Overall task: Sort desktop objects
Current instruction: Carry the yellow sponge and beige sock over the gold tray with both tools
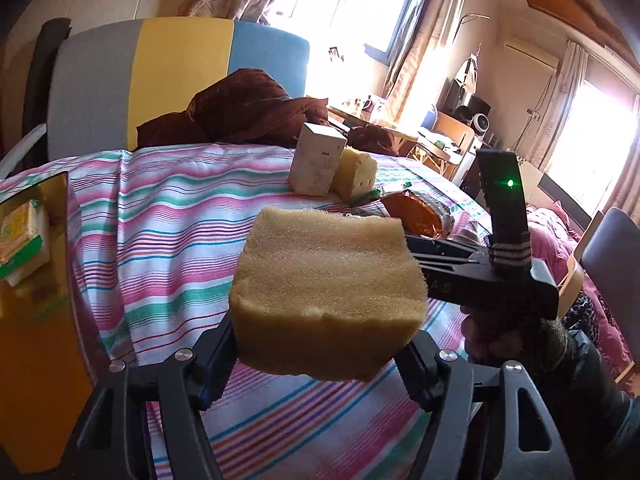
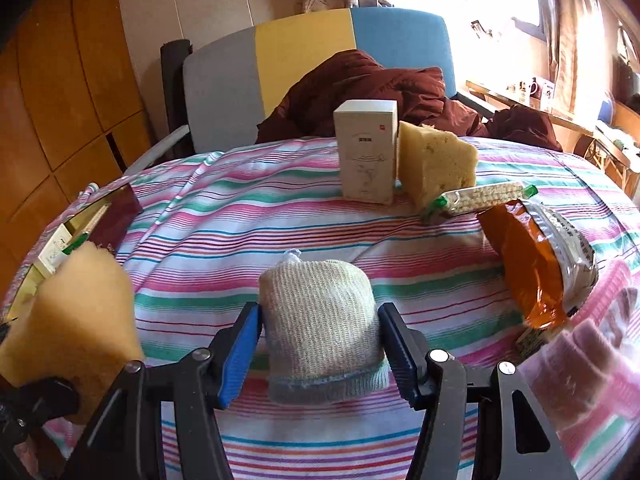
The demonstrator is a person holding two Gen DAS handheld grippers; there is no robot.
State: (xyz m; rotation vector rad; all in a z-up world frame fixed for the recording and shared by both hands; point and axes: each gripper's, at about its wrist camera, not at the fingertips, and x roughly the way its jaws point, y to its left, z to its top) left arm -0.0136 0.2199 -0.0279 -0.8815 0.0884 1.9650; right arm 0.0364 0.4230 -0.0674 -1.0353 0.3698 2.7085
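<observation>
You had both tools loaded, mid-carry. Your left gripper [image 1: 320, 344] was closed onto the yellow sponge block [image 1: 328, 296], fingers pressing its lower sides, block lifted clear of the striped cloth [image 1: 168, 216]. Your right gripper [image 2: 320, 356] was clamped around the knitted scrub pad [image 2: 320, 324], blue finger pads [image 2: 240, 356] snug on both flanks; whether the pad was raised or resting on the cloth, the right wrist view did not settle.

Step judged: transport, each item on its way to a sorting spot. A shiny tray [image 2: 80, 220] at 9 o'clock already held a small green-and-yellow pack [image 1: 20, 236], so that looked the likely drop for at least one piece. Next move called for swinging the sponge toward 9 o'clock, lowering over the tray's bare part, then opening the fingers wide; foam springs back, so expect it to shift on release.

Around: white carton [image 2: 368, 152] upright at 12 o'clock, second sponge wedge [image 2: 436, 164] touching its right side, wafer packet [image 2: 480, 200] just beside that, orange snack bag [image 2: 536, 264] at 2 o'clock. Dark red garment [image 2: 380, 96] lay on the chair beyond.

In the way: your two tools rode close together, the left sponge near the right tool's left side. Move one at a time.
</observation>
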